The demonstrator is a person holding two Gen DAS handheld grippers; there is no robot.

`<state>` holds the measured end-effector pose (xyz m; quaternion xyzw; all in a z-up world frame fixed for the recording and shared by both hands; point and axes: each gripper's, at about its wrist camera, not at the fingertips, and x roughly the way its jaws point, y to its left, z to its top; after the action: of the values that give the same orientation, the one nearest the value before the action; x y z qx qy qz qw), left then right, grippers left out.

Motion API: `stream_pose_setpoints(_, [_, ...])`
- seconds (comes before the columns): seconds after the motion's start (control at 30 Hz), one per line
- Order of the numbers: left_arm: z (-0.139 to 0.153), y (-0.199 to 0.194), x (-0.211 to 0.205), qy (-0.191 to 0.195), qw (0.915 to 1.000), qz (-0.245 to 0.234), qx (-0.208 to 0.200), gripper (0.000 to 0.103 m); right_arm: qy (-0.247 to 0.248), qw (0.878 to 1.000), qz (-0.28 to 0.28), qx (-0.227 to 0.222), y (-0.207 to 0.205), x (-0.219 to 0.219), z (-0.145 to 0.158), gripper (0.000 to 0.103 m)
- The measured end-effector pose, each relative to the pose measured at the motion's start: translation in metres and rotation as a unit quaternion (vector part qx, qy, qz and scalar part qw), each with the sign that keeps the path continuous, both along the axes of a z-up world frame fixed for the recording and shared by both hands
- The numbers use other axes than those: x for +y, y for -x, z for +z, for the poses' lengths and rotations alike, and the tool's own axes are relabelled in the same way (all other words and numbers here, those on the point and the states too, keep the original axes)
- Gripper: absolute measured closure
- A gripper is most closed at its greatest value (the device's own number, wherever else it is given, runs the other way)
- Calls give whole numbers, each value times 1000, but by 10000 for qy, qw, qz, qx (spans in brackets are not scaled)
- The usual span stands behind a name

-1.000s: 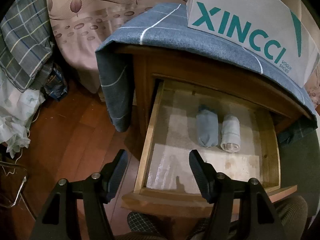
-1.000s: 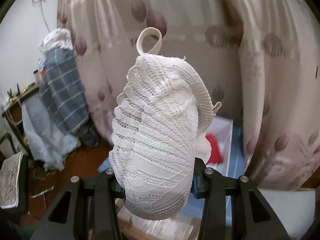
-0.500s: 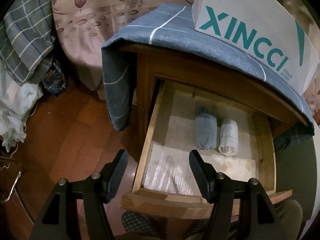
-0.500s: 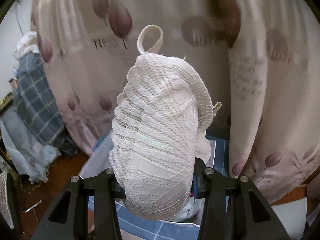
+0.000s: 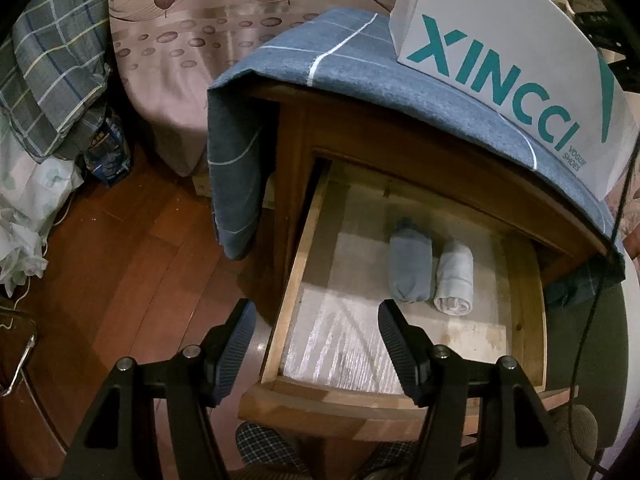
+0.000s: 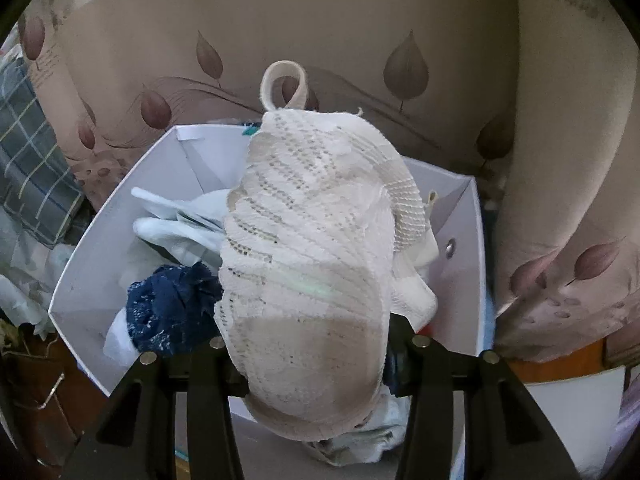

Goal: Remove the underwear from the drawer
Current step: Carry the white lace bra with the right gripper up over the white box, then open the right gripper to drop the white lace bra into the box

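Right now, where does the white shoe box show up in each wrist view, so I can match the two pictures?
Left wrist: the white shoe box sits top right, on the blue cloth over the cabinet, seen from outside with its teal lettering.
Right wrist: the same box fills the centre, seen from above and open, with clothes inside, partly hidden by the lace underwear in the right gripper.
Shared landmark: the leaf-print curtain behind it.

Black two-finger grippers, checked clothing below

The left gripper has matte black angular arms, silver round screws at the joints and finely ribbed dark pads; the right gripper shows the same black frame and silver screws; dark checked fabric with thin pale lines covers the person's legs
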<state>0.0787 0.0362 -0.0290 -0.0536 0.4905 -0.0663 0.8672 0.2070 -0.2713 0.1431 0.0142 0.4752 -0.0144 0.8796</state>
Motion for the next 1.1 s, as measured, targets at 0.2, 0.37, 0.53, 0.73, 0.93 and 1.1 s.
stream_pose_setpoints(0.2, [-1,-1,0,22,10000,12,1,38,71,10000,-37,-25,-2,9,-9,45])
stream_pose_setpoints(0.37, [-2,0,0,25,10000,17,-1,38,110,9998,-93,-132,6,10,-1,32])
stream_pose_setpoints(0.53, [-2,0,0,23,10000,23,3,38,109,9996,-50,-254,15,12,15,26])
stream_pose_setpoints(0.73, [-2,0,0,9,10000,19,2,38,277,9981,84,-535,36,22,41,23])
stream_pose_setpoints(0.93, [-2,0,0,14,10000,34,-8,38,73,9962,328,-799,82,27,60,23])
stream_pose_setpoints(1.1, [-1,2,1,-11,10000,46,-7,38,-62,9939,705,-849,134,35,56,23])
